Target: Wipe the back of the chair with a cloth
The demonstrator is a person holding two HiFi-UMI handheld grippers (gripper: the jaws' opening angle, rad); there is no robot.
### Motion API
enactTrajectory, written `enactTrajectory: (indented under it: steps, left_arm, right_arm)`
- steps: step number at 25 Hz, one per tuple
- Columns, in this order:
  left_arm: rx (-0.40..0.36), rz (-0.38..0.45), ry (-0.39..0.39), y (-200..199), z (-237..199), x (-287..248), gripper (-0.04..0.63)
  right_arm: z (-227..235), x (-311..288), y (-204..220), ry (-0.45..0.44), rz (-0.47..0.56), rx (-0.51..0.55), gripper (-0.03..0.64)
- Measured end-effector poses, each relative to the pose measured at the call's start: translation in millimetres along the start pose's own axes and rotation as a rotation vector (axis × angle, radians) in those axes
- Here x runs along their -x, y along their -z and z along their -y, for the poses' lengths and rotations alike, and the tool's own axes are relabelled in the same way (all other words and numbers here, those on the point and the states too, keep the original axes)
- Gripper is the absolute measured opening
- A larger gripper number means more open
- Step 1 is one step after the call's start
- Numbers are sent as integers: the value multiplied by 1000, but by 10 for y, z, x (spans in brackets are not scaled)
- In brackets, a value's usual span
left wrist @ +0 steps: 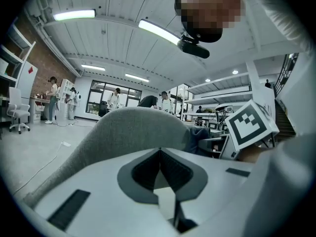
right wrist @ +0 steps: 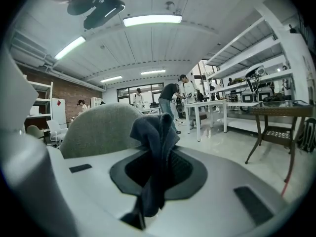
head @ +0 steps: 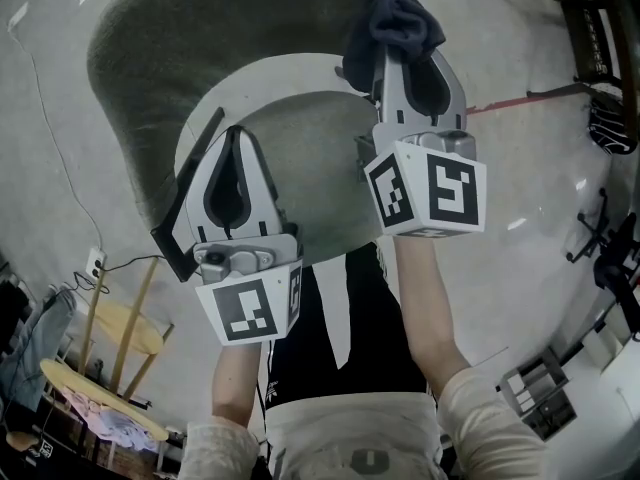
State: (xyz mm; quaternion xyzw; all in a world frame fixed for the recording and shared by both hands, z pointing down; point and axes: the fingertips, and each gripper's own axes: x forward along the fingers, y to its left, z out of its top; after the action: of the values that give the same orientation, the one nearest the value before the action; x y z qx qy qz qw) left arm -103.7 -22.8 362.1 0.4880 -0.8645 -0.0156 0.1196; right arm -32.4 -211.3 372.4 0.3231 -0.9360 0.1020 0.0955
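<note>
The floor [head: 500, 218] is pale and glossy. The chair [head: 200, 38] stands on it directly ahead of the person: a curved grey upholstered back on the far side and a round seat [head: 300, 138] on the near side.

Left gripper [head: 238, 133]: held over the seat's near left edge. Its jaws are closed together, pad against pad, with nothing between them. In the left gripper view the chair back [left wrist: 133, 127] rises just beyond the jaw tips.

Right gripper [head: 405, 53]: held farther out, at the right end of the chair back. Its jaws are clamped on the cloth [head: 400, 23], a dark bunched piece that sticks out past the tips. The right gripper view shows the cloth [right wrist: 155, 132] just right of the chair back. Contact between the two cannot be confirmed.

Wooden stools [head: 110, 328] stand at the near left.
</note>
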Motion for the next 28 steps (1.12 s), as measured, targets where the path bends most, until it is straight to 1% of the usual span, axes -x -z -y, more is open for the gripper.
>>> enactTrajectory:
  steps: [2,3,9,12,14,17,22,25,28]
  left_arm:
    - [11,15,-17,-12,-34,17,15]
    - [17,24,-30,-17,-62,30,15]
    - [36,56,-145,-28,-351,253,15]
    - [26,59,-184,-27,-484,428,15]
    - [19,74,-226,-35,-592,552,15]
    - [23,95,-313,-11,-790,779,15]
    - [66,112,-470,89,-1089,1195,15]
    - [98,119,-542,219,-1217,1410,15]
    - [119,127,-593,347,-1297,1595,15]
  right_arm:
    - [-95,23,-26,-35,4,6,58]
    - [-191,39,-40,-71,8,14,58]
    - [-1136,156,-33,-383,18,45,58]
    - [-1687,258,46,-539,-5,24,58]
    - [-2003,320,123,-638,-31,19,58]
    - [-2374,421,293,-762,-66,42,58]
    - [-2891,637,669,-950,-141,90,58]
    - [-3120,760,982,-1042,-189,137,58]
    - [-3287,874,1189,-1105,-199,180,58]
